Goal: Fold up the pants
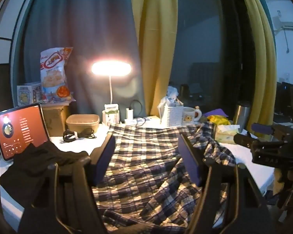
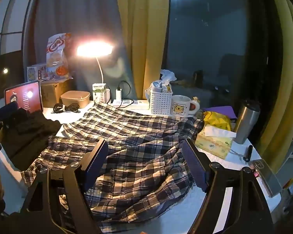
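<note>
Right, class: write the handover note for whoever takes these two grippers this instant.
Left gripper: open, nothing held, above the plaid pants.
Right gripper: open wide, empty, over the same pants.
Pants: spread rumpled across the white table, between the dark garment and the tissue box.
Done: no neat fold visible.
Left: flatten, then fold; mind the mug and basket behind.
</note>
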